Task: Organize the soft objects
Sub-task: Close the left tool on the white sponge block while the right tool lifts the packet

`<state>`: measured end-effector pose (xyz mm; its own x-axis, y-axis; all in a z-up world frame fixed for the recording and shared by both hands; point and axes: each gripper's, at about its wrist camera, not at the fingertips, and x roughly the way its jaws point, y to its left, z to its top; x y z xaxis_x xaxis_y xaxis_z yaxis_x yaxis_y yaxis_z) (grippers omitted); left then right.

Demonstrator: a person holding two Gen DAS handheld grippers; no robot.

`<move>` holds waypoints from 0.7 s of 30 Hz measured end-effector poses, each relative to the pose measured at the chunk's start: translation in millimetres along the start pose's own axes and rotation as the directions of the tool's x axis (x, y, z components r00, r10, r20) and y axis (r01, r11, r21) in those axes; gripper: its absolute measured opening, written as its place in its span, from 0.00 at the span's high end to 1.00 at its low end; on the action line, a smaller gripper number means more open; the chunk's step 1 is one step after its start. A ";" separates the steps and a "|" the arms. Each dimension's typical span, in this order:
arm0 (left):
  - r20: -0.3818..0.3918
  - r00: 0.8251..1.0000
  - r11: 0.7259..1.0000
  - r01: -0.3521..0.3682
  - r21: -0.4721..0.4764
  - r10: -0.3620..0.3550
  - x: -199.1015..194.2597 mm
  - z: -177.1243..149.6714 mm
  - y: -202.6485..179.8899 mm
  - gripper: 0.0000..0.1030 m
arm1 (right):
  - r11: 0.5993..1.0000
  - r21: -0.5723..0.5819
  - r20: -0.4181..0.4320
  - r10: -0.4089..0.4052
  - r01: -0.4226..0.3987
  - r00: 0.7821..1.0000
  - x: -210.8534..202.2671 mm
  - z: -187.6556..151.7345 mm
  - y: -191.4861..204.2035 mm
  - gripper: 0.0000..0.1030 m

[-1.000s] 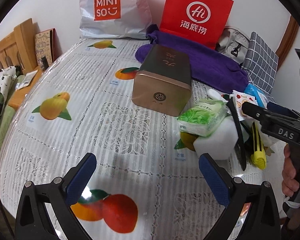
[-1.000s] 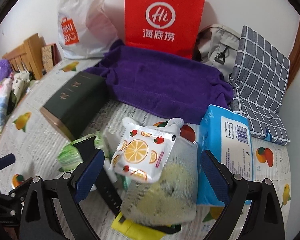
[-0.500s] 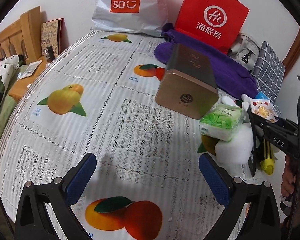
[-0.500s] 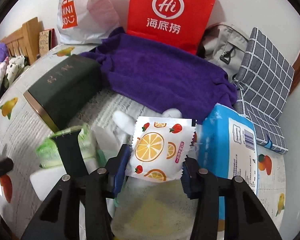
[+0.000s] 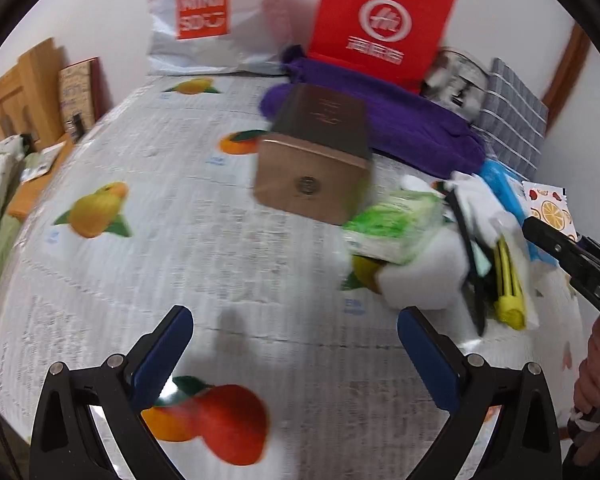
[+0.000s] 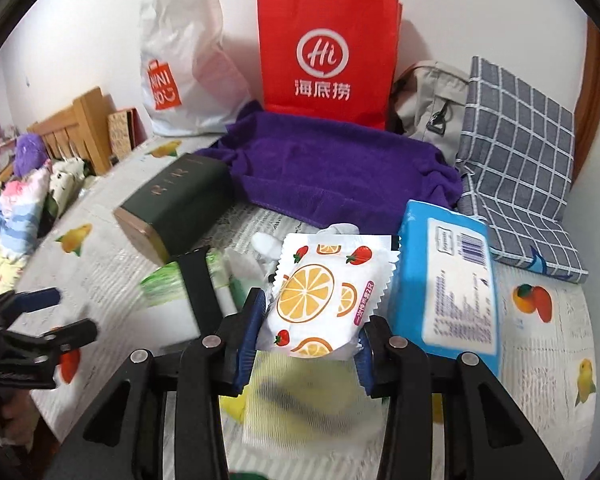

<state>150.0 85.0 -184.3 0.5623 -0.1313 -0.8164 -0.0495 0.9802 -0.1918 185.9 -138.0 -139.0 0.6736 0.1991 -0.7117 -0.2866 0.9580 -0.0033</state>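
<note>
A white packet printed with orange slices and strawberries sits between the blue pads of my right gripper. The jaws are closing and the pads press its sides, holding it above a mesh bag of yellow items. In the left wrist view the same packet shows at the far right. Around it lie a blue wipes pack, a green tissue pack and a white foam block. My left gripper hangs open over the fruit-print tablecloth, holding nothing.
A dark green and gold tin box lies mid-table. Behind it a purple towel, a red paper bag and a white Miniso bag line the wall. A checked cushion and grey backpack fill the back right.
My right gripper went from wide open to closed on the fruit-print packet and raised it off the mesh bag. The left gripper stayed open, shifting slightly over the cloth.
</note>
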 end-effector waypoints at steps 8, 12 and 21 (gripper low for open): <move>-0.008 0.999 0.998 0.036 0.049 -0.035 15.1 0.9 -31.4 0.02 | 0.999 0.037 0.033 0.016 -0.018 0.999 -38.0 -34.1 -25.0 0.60; 0.012 1.000 0.996 0.025 0.091 -0.026 21.0 6.2 -45.9 0.02 | 0.997 0.071 0.034 0.008 -0.011 0.999 -48.1 -54.8 -43.5 0.60; 0.030 0.998 0.980 0.045 0.195 -0.052 32.9 11.4 -79.9 0.16 | 0.992 0.129 -0.018 -0.005 0.008 1.000 -38.8 -89.0 -76.9 0.60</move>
<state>181.9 4.1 -189.7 0.5887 -0.1778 -0.7885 0.1381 0.9833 -0.1186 121.3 -237.7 -173.6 0.6626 0.1900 -0.7245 -0.1909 0.9782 0.0820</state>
